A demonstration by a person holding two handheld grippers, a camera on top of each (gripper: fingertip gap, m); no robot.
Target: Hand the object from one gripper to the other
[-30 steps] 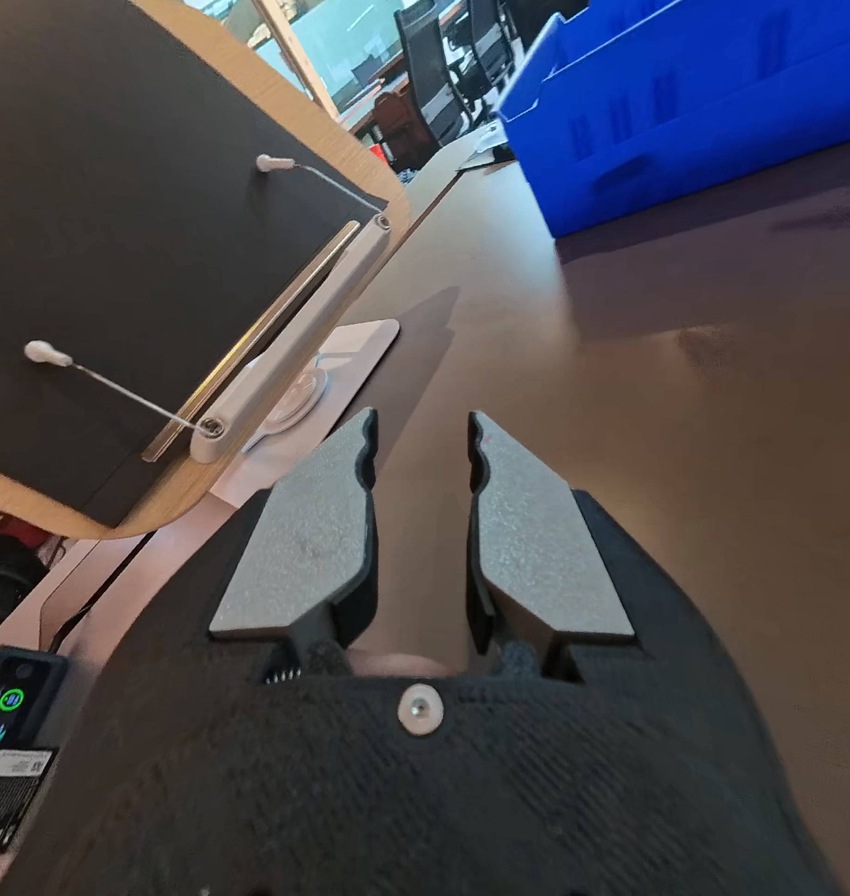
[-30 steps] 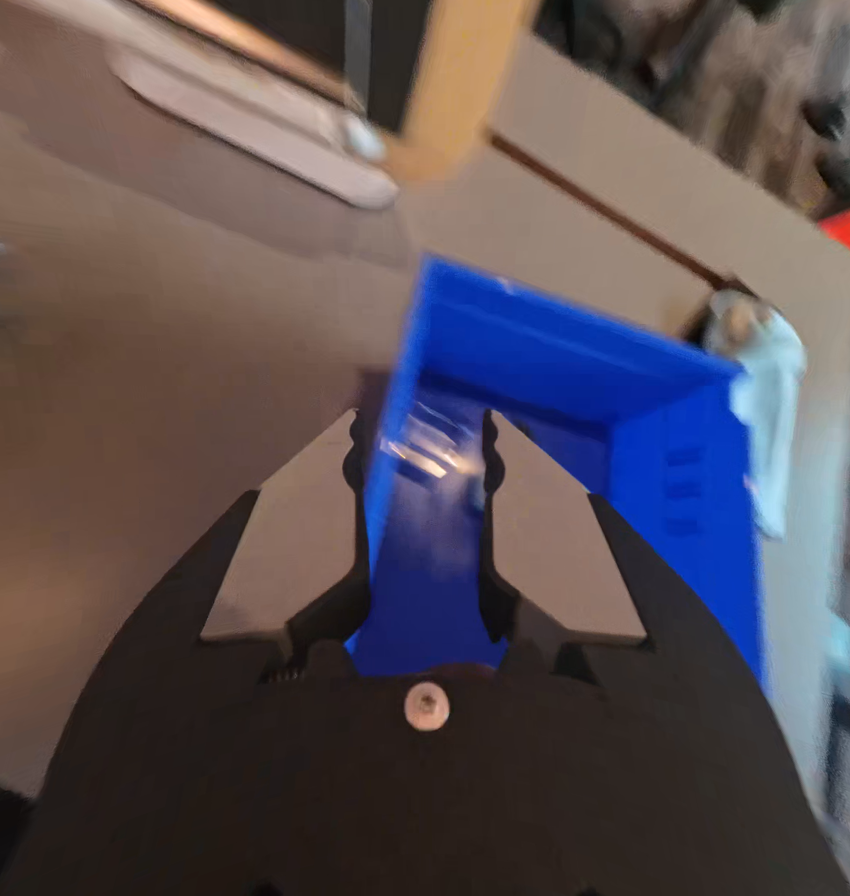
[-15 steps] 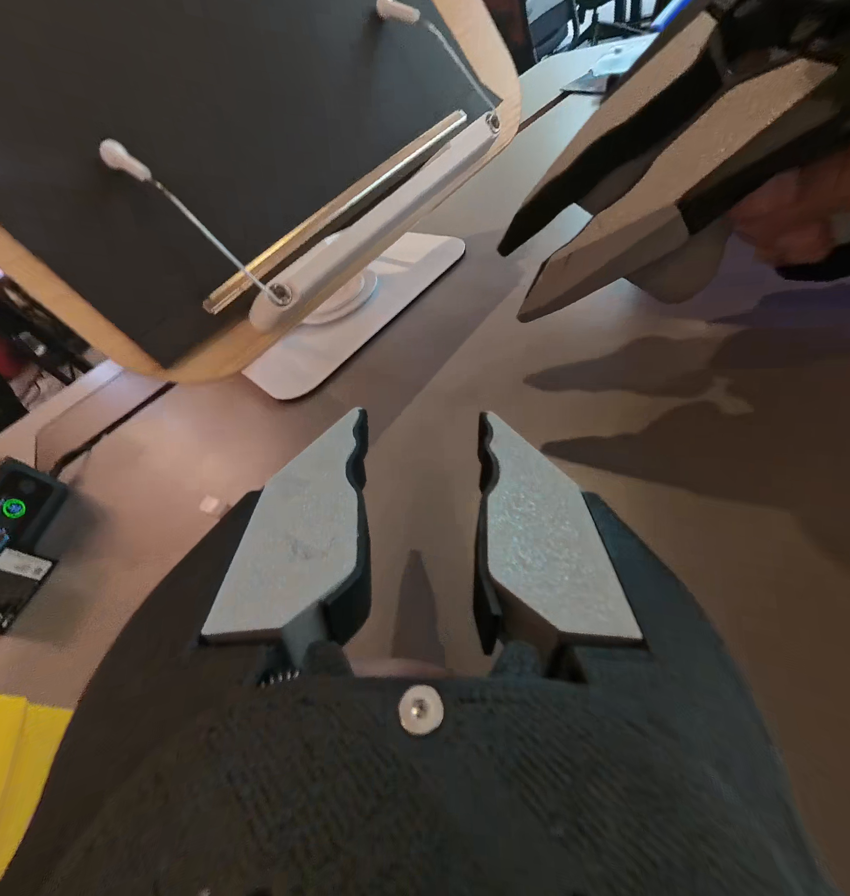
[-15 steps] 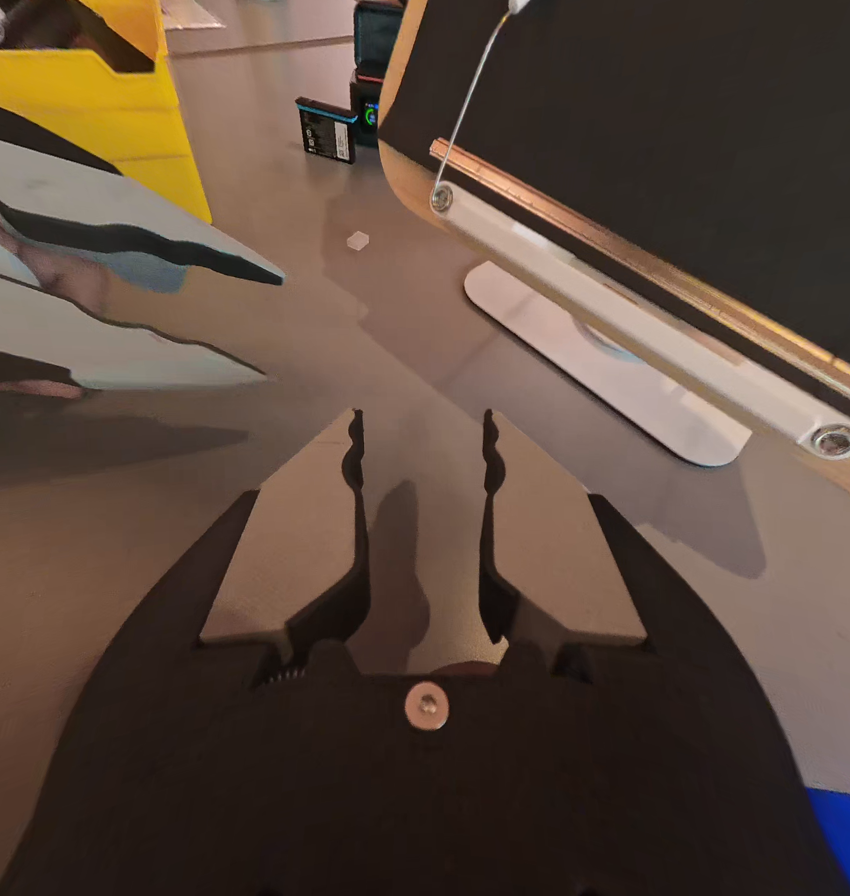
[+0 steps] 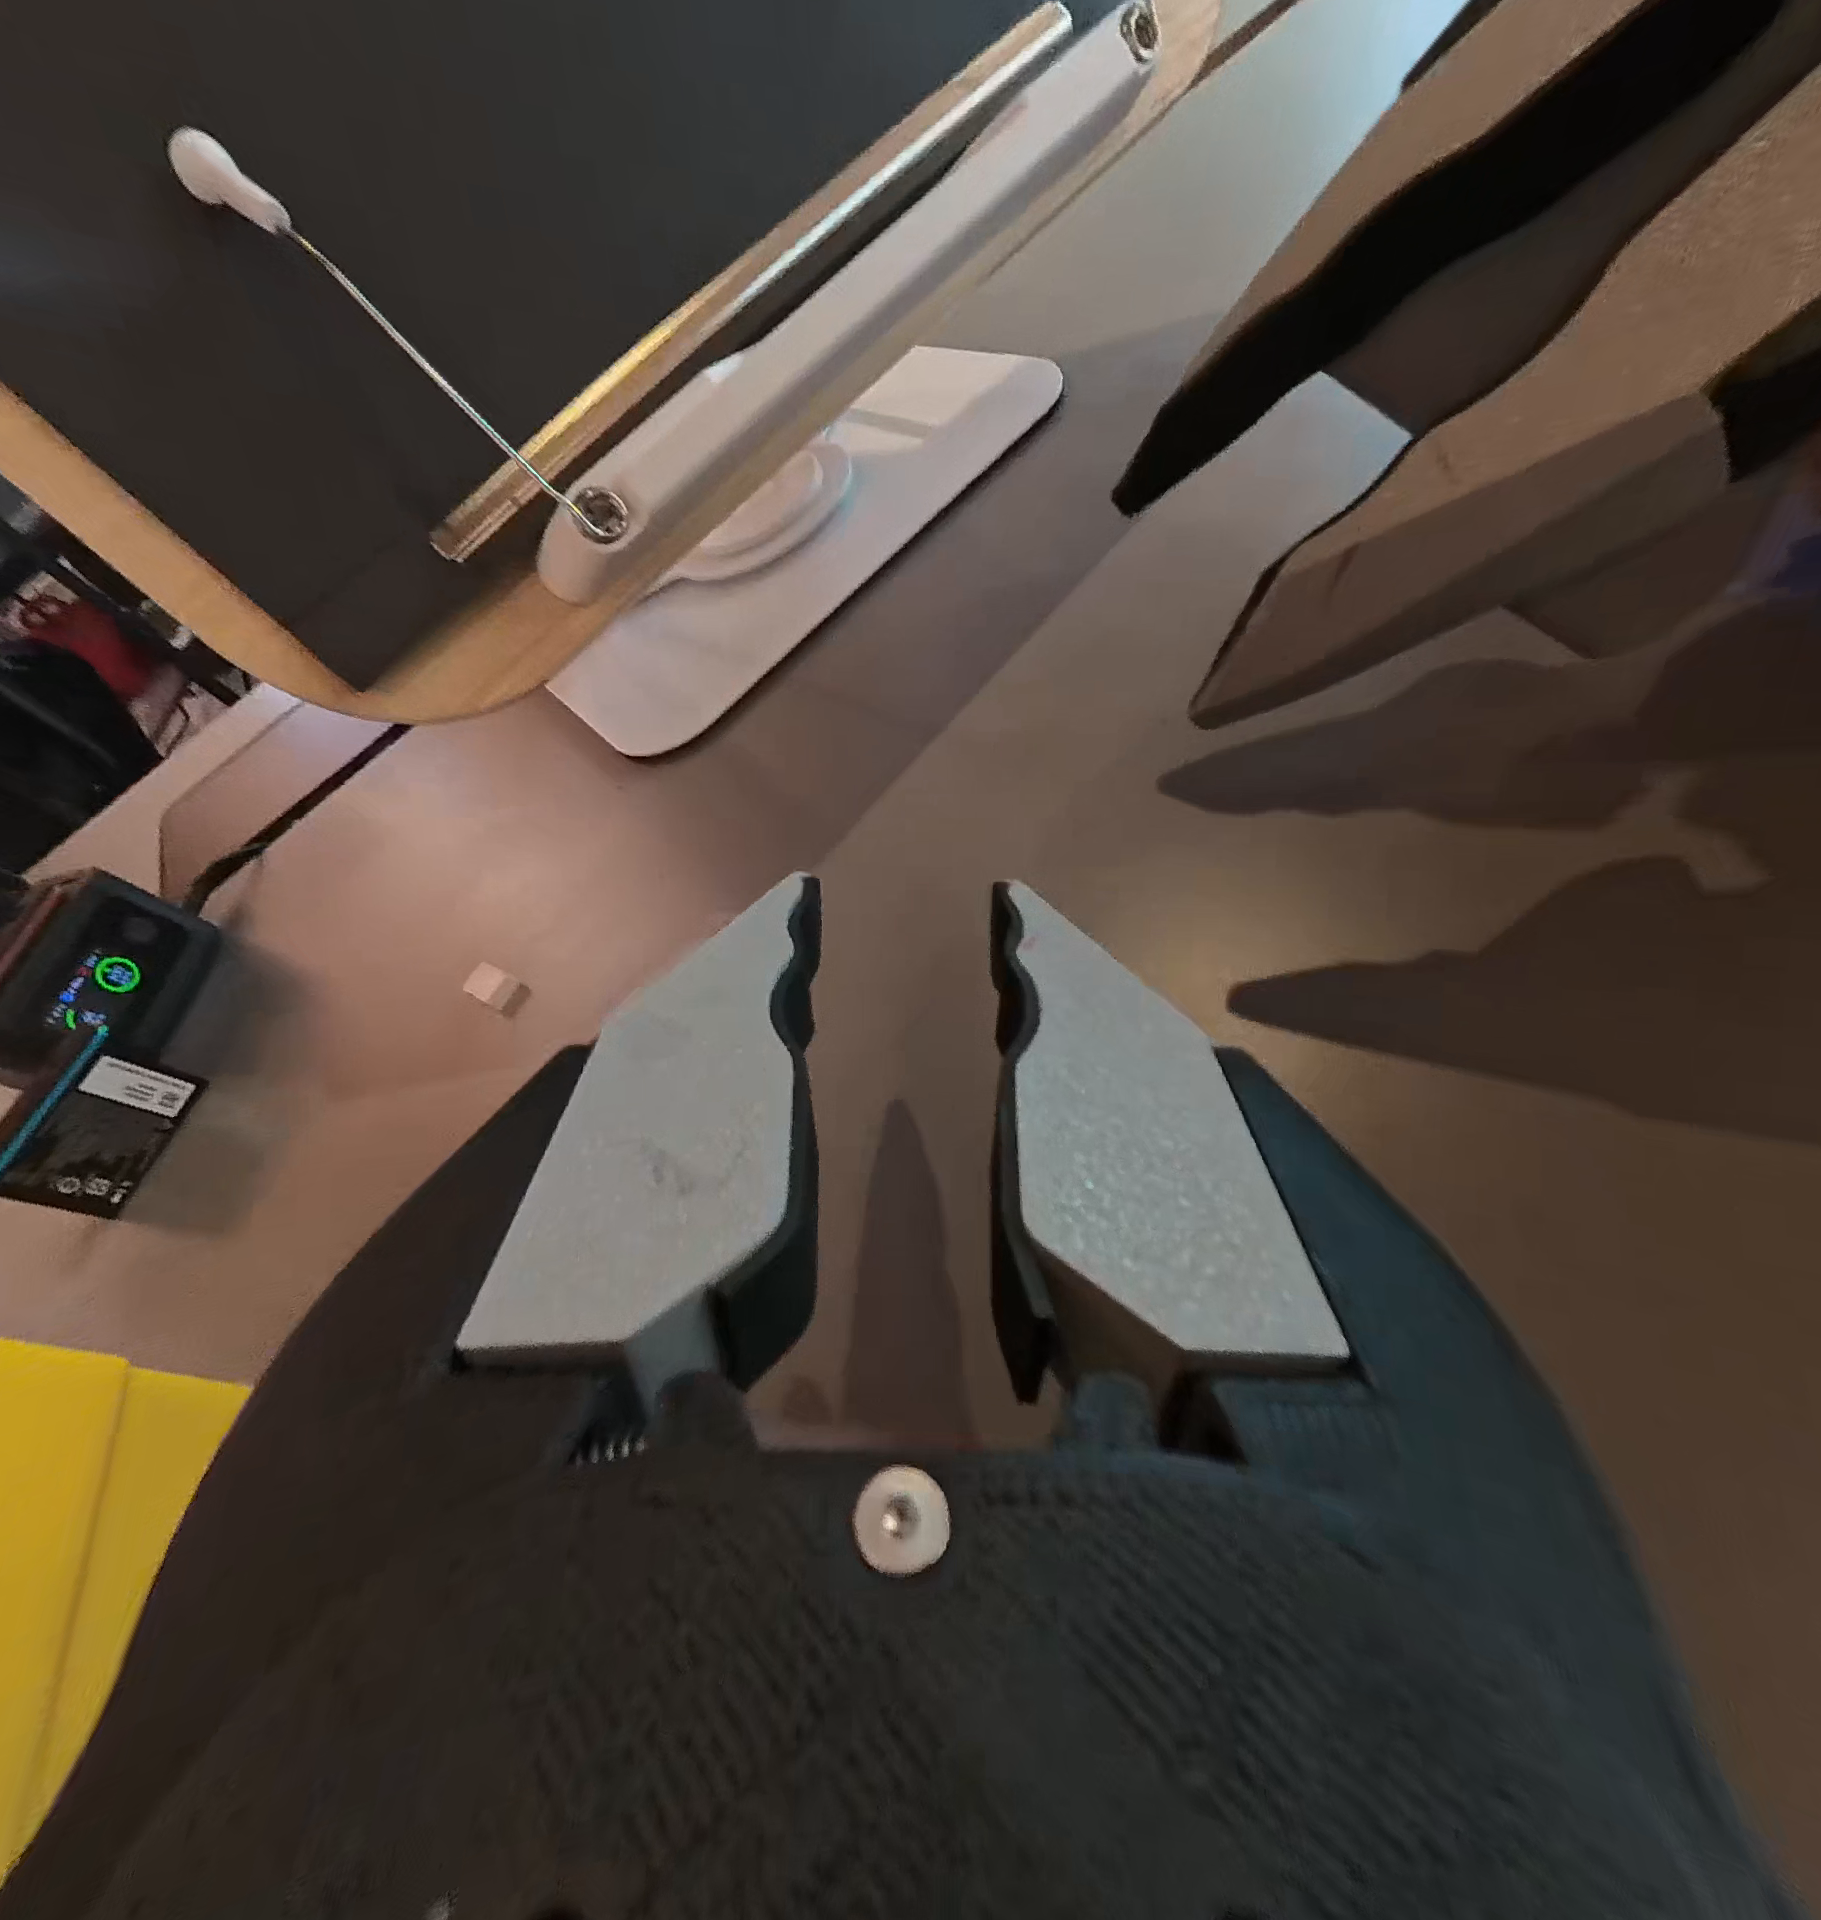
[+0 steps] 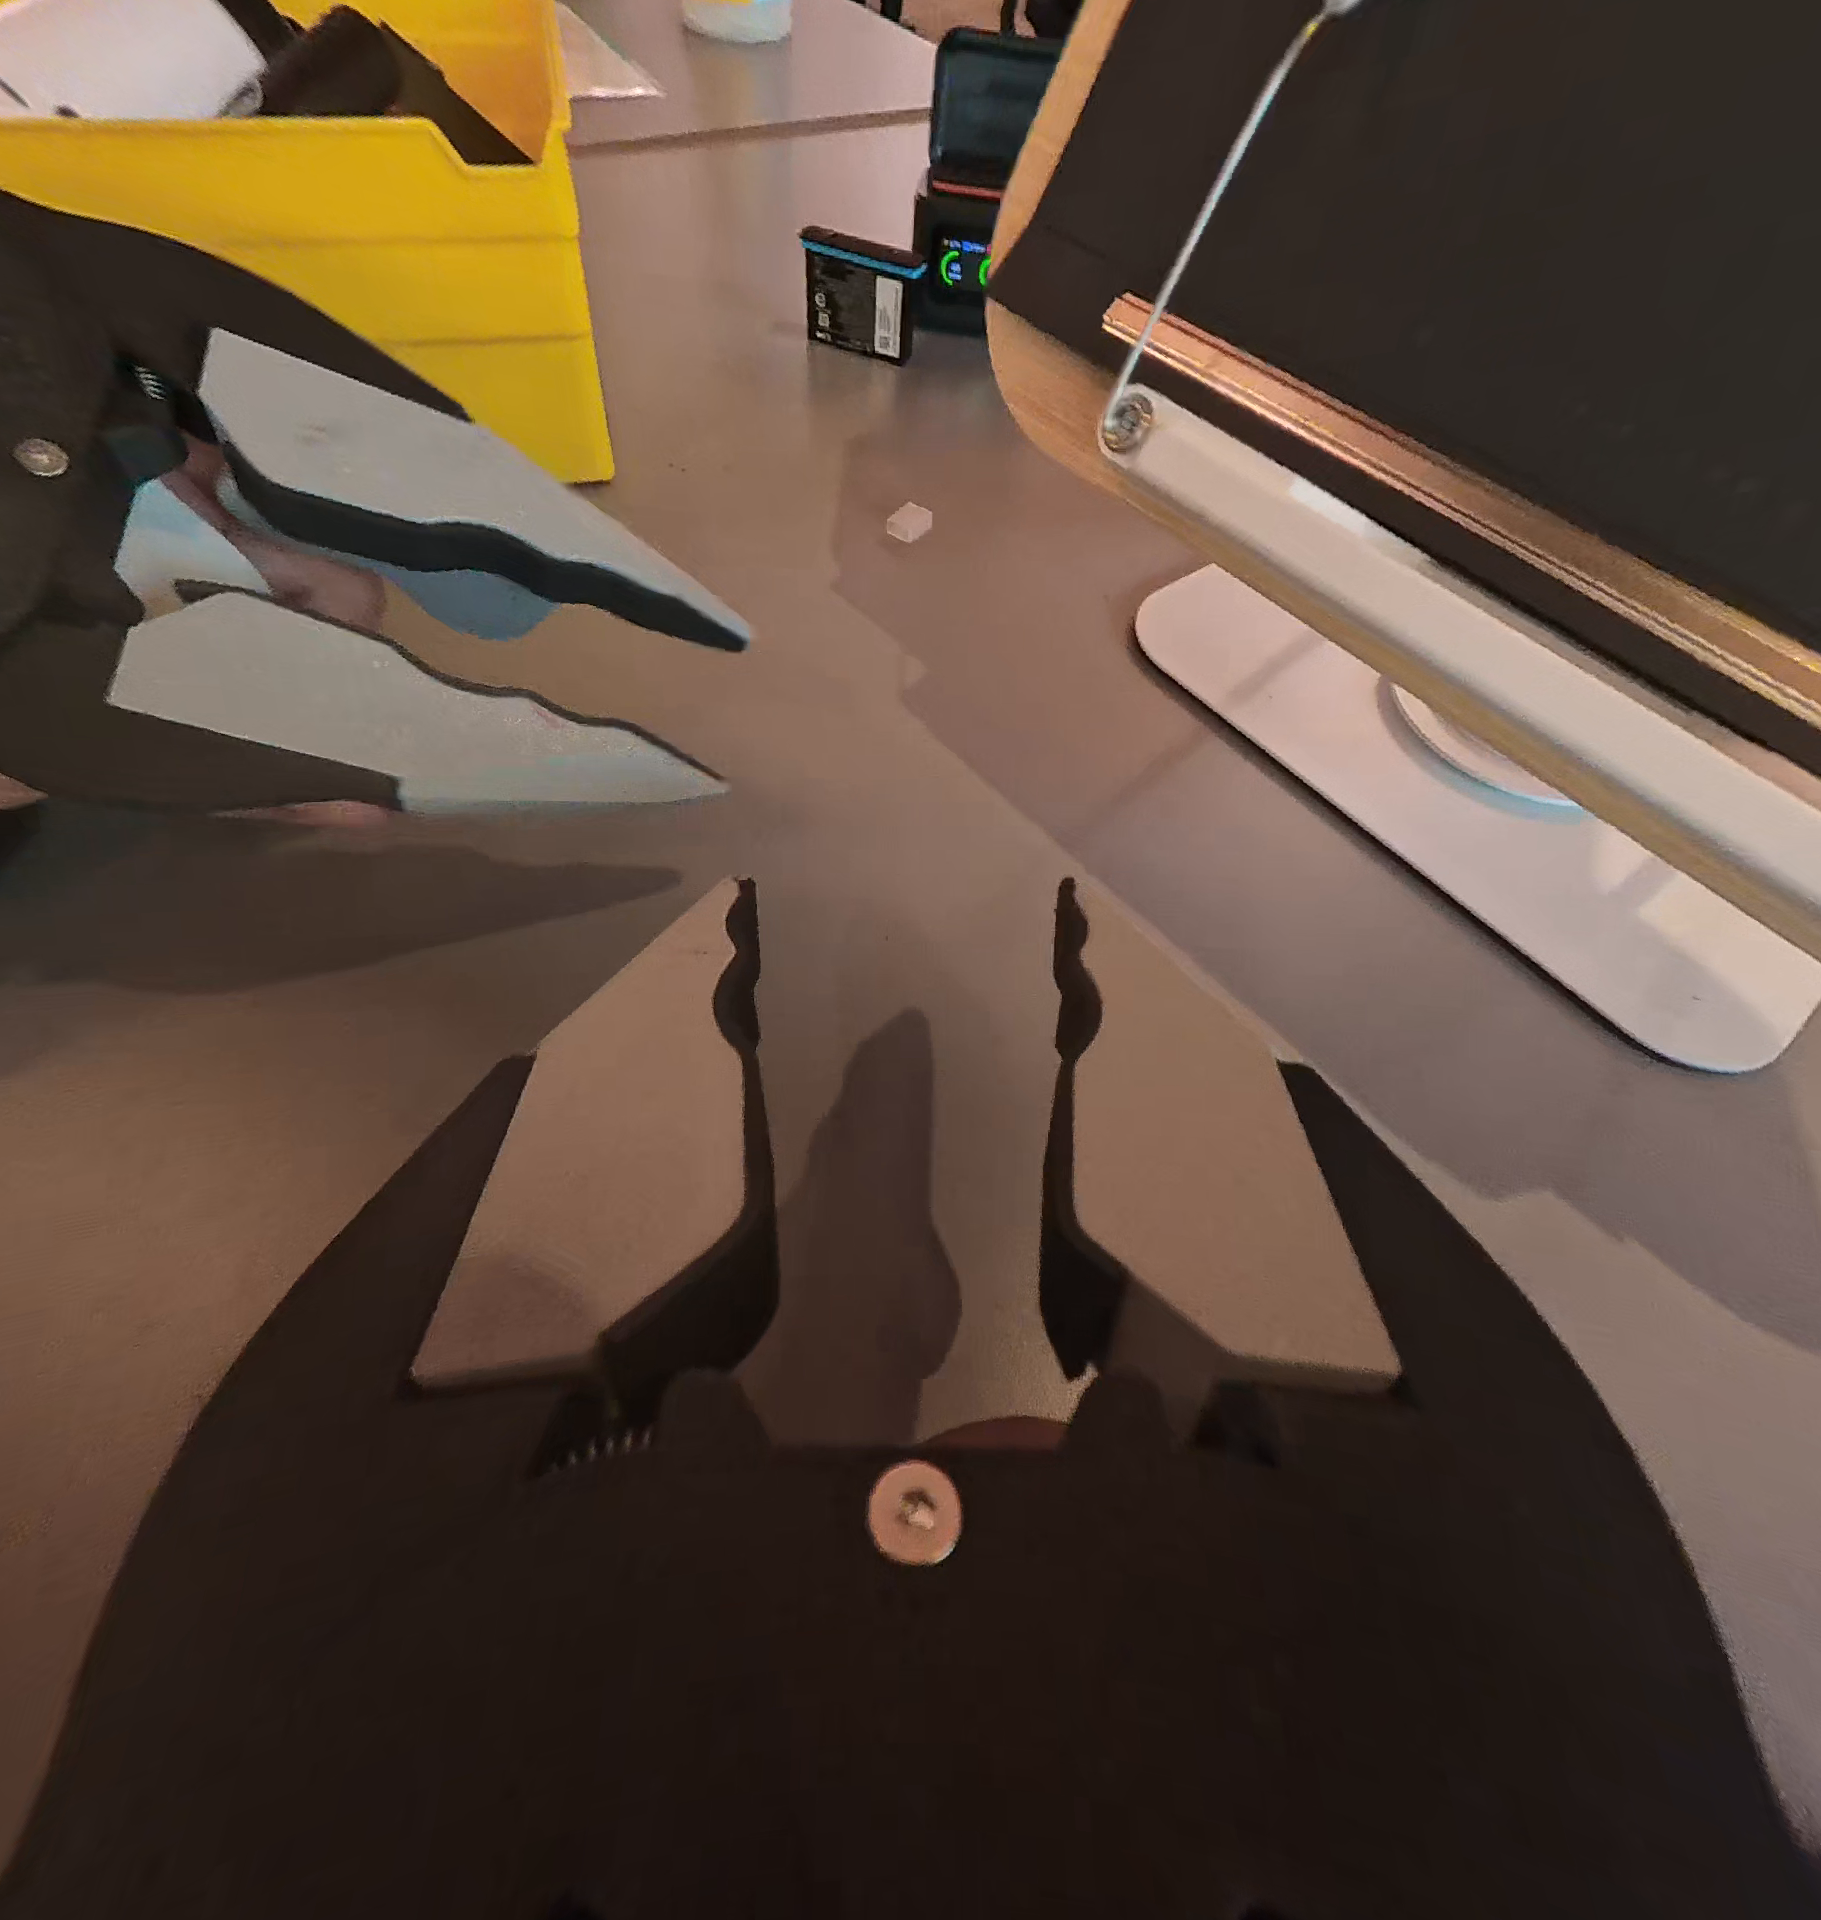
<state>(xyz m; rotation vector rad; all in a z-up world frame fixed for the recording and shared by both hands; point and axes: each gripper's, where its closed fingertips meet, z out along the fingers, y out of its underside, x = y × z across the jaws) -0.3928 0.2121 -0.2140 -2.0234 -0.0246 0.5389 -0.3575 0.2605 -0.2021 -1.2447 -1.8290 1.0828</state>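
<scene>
Both claws were spread and empty. The left claw and the right claw hovered over the bare worktop, tips converging. No object for the handover could be identified with certainty. The only loose candidate was a small pale block on the worktop, at about 12 o'clock from the right claw and about 10 o'clock from the left, well apart from both.

Judged risks: with neither claw loaded, closing the two together would produce fingertip collision, not a transfer. The block appeared very small; a misaligned pinch could flick it toward the tilted board stand or the yellow bin.
</scene>
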